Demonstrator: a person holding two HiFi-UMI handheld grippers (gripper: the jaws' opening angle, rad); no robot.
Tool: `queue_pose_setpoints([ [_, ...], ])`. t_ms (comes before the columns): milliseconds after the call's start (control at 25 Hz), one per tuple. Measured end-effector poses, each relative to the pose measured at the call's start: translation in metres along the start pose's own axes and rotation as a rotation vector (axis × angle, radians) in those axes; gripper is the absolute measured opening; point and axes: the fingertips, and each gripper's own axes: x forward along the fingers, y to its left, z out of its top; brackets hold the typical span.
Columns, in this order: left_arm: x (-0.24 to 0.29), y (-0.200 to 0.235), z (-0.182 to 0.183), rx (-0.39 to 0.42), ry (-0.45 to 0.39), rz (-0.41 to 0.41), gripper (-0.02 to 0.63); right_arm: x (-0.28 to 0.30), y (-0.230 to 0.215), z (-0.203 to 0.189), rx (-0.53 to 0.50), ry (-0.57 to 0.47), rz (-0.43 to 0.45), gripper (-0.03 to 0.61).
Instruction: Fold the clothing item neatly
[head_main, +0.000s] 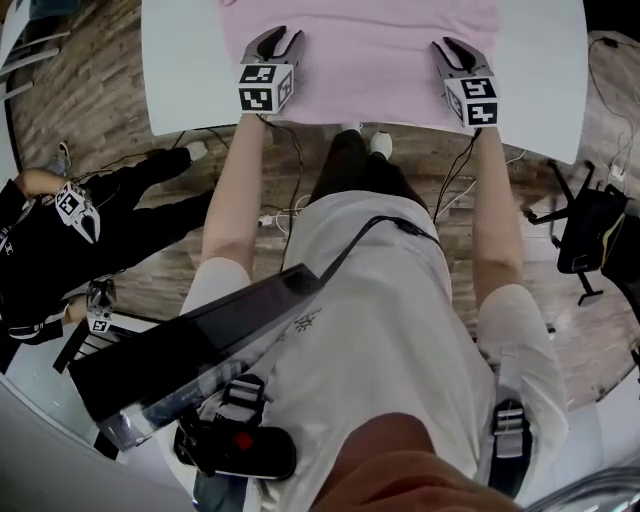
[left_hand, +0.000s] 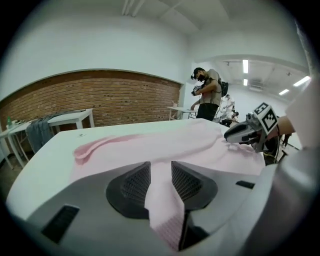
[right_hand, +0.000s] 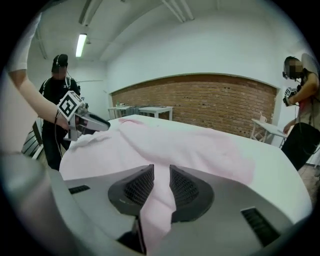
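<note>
White tabletop (head_main: 180, 70) takes up the far part of the head view. It bears a pale pink garment (head_main: 360, 55) that lies spread from the near edge of the table towards the far side.

The cloth looks soft and thin, mostly flat, with loose ripples. One narrow lobe, probably a sleeve (left_hand: 87, 147), curls out at its far left.

The left gripper (head_main: 272, 42) and the right gripper (head_main: 452, 50) sit at the garment's near edge, well apart and about level with each other. Each is closed on a pinch of pink fabric. In both gripper views a strip of cloth fills the gap between the ribbed pads (right_hand: 137, 187) and hangs down behind them.

The held hem runs left to right between the two grippers, and the rest of the garment lies beyond them on the far side. Neither hand is nearer, since both already have the edge. As I judge it, a fold from here means carrying that hem away from the person over the body of the cloth. The two corners would have to travel together so the crease comes out straight.
</note>
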Motion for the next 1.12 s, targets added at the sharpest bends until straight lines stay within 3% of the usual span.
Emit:
queue_pose_setpoints([
  [120, 0.032, -0.016, 0.012, 0.042, 0.03, 0.008, 0.13, 0.026, 0.003, 0.024, -0.032, -0.014, 0.006, 0.003],
  [320, 0.065, -0.015, -0.004, 0.062, 0.137, 0.0, 0.13, 0.059, -0.011, 0.008, -0.033, 0.118, -0.038, 0.003],
  [560, 0.109, 0.022, 0.028, 0.084, 0.157, -0.033, 0.13, 0.097, -0.037, 0.032, -0.016, 0.126, -0.081, 0.003],
  [840, 0.14, 0.038, 0.056, 0.108, 0.13, -0.016, 0.13, 0.124, -0.068, 0.053, -0.029, 0.121, -0.101, 0.003],
  [1120, 0.099, 0.034, 0.072, 0.086, 0.003, 0.027, 0.13, 0.089, -0.062, 0.066, -0.034, 0.039, -0.115, 0.005],
])
